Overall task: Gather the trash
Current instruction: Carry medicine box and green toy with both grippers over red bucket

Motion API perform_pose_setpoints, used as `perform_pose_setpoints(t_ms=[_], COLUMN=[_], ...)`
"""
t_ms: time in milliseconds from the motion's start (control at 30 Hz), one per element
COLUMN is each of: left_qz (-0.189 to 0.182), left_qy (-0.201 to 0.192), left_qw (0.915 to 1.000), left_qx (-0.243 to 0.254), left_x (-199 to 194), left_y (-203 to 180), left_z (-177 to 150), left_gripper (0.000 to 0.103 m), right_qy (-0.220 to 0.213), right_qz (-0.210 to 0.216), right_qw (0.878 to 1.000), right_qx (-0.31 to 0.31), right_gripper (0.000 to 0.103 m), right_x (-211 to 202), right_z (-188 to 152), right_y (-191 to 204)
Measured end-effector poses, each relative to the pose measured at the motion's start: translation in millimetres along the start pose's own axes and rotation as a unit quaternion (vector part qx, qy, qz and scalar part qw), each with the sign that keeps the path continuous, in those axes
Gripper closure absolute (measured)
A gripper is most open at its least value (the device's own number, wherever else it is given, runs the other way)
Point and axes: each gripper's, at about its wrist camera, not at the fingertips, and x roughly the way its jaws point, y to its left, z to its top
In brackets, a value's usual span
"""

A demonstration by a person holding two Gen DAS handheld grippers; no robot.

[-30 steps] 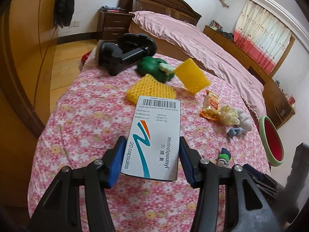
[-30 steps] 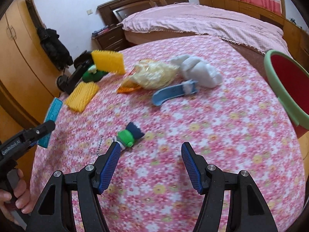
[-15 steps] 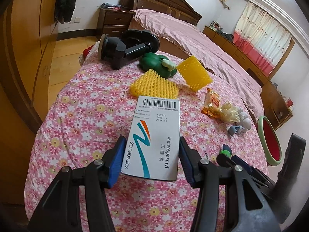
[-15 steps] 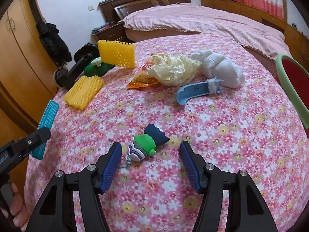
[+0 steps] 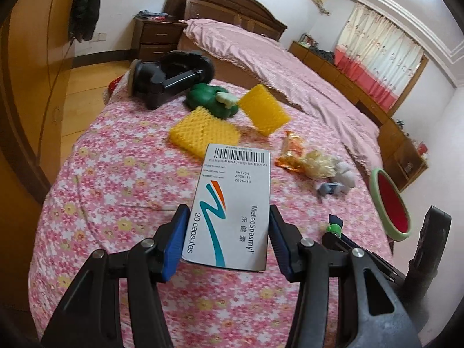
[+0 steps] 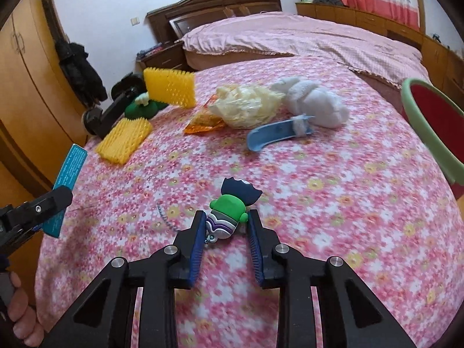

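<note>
My left gripper (image 5: 228,213) is shut on a white medicine box (image 5: 232,200) printed "20 capsules", held up above the flowered bedspread (image 5: 116,179). In the right wrist view the same box (image 6: 68,174) shows its teal edge at the far left. My right gripper (image 6: 226,216) is low on the bedspread and its jaws are closing on a small toy figure keychain (image 6: 232,203) with a green body and a dark blue head. Both pads touch the figure's sides, and its cord trails off to the left.
A red basin with a green rim (image 6: 435,121) stands off the bed's right side. Farther back lie an orange wrapper (image 6: 203,121), a crumpled plastic bag (image 6: 246,107), a white plush (image 6: 316,104), a blue piece (image 6: 275,134), two yellow foam nets (image 6: 124,140), a green toy (image 5: 211,101) and a black holder (image 5: 168,78).
My right gripper came forward to the toy figure and its jaws closed in from wide open until they touch it. The left gripper still holds the box, almost unmoved.
</note>
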Motion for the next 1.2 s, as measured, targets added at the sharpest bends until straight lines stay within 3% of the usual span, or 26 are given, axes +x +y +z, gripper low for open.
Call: perform_pose_setpoints(t_ms=[167, 333, 733, 1200], left_qz=[-0.027, -0.033, -0.092, -0.133], left_qy=[0.001, 0.004, 0.035, 0.067], left_qw=[0.9995, 0.9974, 0.988, 0.9746], left_qx=[0.015, 0.064, 0.119, 0.167], left_x=[-4, -6, 11, 54], left_y=[-16, -45, -117, -211], left_z=[1, 4, 9, 18], left_gripper=[0.049, 0.049, 0.049, 0.049], right_qy=[-0.031, -0.067, -0.116, -0.126], right_qz=[-0.004, -0.01, -0.029, -0.071], right_qw=[0.999, 0.996, 0.99, 0.982], right_qx=[0.027, 0.05, 0.072, 0.125], right_gripper=[0.074, 0.074, 0.074, 0.074], right_x=[-32, -67, -125, -151], right_z=[2, 7, 19, 48], right_y=[-21, -45, -95, -190])
